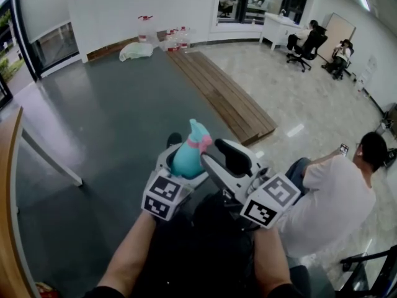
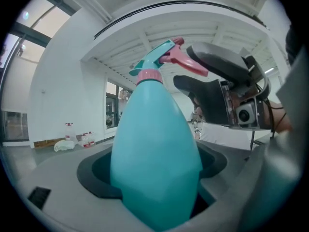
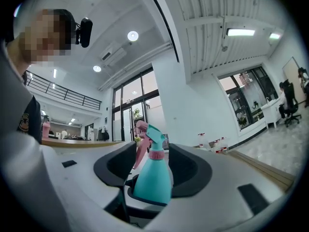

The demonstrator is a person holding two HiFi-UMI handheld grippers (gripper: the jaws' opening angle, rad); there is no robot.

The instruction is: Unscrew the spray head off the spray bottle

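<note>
Here, the teal spray bottle (image 1: 185, 161) (image 2: 157, 163) (image 3: 152, 180) stands upright in the left gripper (image 1: 180, 169) (image 2: 154, 187), whose jaws are clamped on its fat lower body. The spray head (image 1: 198, 135) (image 2: 161, 62) (image 3: 153, 138), teal with a pink trigger and pink collar, is still screwed on and rises above those jaws. What the opaque bottle holds cannot be seen.

Just to that gripper's right, the right gripper (image 1: 232, 160) (image 2: 212, 86) (image 3: 152, 170) faces the head with its jaws wide apart and gripping nothing. In the right gripper view the bottle lines up in the gap between them, and the trigger points toward this gripper.

Each gripper carries a marker cube (image 1: 162, 194) printed with black-and-white squares.

Beyond both grippers lies a dark floor (image 1: 105, 123) crossed by a strip of wooden planks (image 1: 223, 95). Farther off, by the wall, stand clear bottles (image 1: 173, 39) beside a white bag (image 1: 136, 50); their labels are too small to read. To the right gripper's right sits a person in a white shirt (image 1: 338, 197). A wooden table edge (image 1: 9, 197) runs to the left gripper's left.
</note>
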